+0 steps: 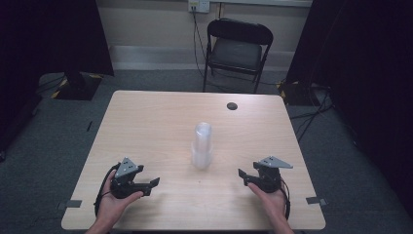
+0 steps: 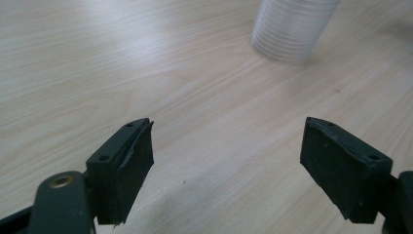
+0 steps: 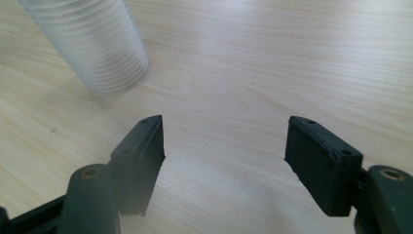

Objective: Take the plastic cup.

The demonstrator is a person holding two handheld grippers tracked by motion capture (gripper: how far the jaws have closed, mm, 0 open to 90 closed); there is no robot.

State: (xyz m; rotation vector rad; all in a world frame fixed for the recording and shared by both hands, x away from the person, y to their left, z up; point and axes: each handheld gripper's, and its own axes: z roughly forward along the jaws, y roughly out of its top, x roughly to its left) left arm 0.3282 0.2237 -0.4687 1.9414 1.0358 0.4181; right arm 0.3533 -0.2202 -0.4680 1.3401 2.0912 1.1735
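At the lower left of the high view, the left gripper (image 1: 155,182) has its jaws spread wide with nothing between them, touching only the hand that holds it. The right gripper (image 1: 242,176), lower right, is spread just as wide and empty. The stack of clear cups (image 1: 202,145) stands upright mid-tabletop (image 1: 146,122), between the two and apart from both.

Table (image 1: 146,122): pale wood-grain top, smooth, low sheen, grain lines fine and even. Stack of cups (image 1: 201,145): clear thin plastic, translucent, closely ribbed by its nested rims, faintly glossy. Left gripper (image 2: 226,170) and right gripper (image 3: 224,163): jaws of matt black plastic, pad faces dull and slightly rough, brass-coloured inserts near their base.
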